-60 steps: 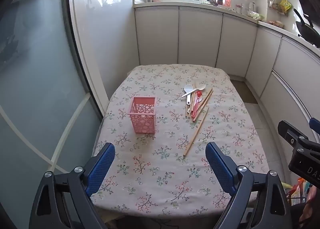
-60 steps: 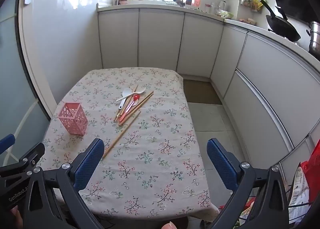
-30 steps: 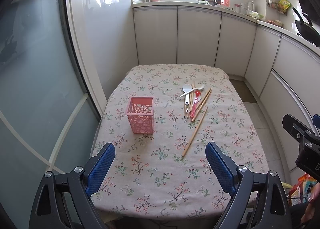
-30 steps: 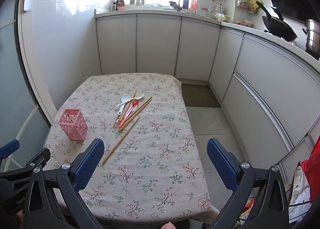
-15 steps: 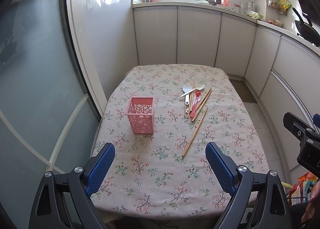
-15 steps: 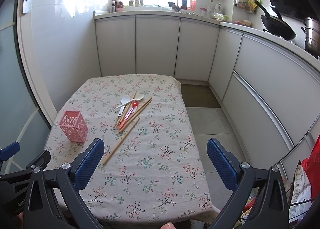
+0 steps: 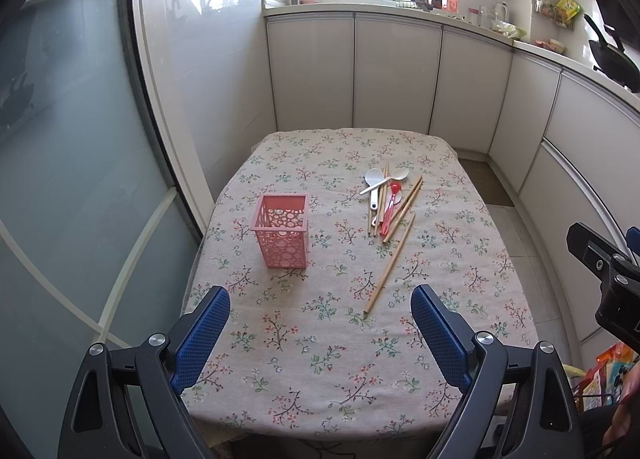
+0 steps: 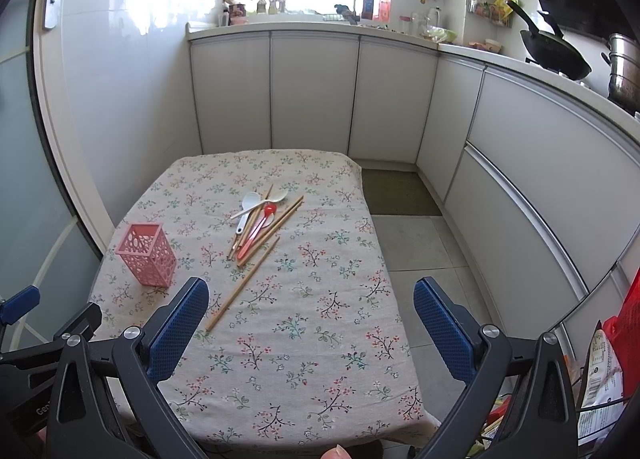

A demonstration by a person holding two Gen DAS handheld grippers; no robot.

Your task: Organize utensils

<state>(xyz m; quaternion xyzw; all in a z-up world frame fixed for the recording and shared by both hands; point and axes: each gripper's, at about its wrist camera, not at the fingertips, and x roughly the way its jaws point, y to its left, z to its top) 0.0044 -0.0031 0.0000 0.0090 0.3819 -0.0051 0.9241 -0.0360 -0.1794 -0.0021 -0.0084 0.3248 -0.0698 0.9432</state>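
Note:
A pink perforated holder stands upright and empty on the left of the floral tablecloth. Right of it lies a heap of utensils: two white spoons, a red spoon and several wooden chopsticks. One chopstick lies apart, nearer to me. My left gripper hangs open above the table's near edge, holding nothing. My right gripper is open too, over the near right part of the table.
White kitchen cabinets run along the back and right, with a sink and clutter on the counter. A frosted glass door stands to the left. A wok and pot sit at far right. Bags stand on the floor beside the table.
Both grippers have drifted slightly; the right view has risen and pulled back a little. Nothing on the table has moved.

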